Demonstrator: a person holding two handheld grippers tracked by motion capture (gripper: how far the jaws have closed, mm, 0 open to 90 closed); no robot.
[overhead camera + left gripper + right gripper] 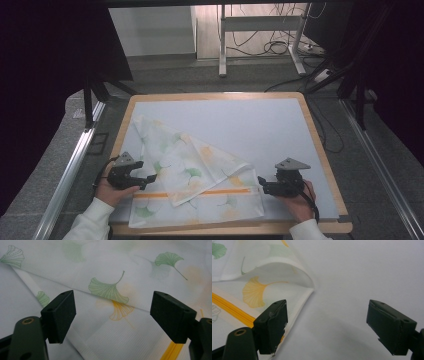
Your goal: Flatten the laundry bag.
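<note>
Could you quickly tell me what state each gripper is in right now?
Left gripper: open, holding nothing, over the cloth.
Right gripper: open, holding nothing, at the cloth's edge.

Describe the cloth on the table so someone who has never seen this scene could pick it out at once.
Start at the wooden-edged table with its pale grey top. Near its front edge, between the left gripper and the right gripper, lies the cloth. It is thin and white, printed with green and yellow ginkgo leaves, crossed by an orange stripe, with one corner folded over.

Wood-edged table (320,150) with pale grey surface. A white, partly folded cloth printed with green and yellow ginkgo leaves (195,170) lies flat on it, between the two claws.
</note>
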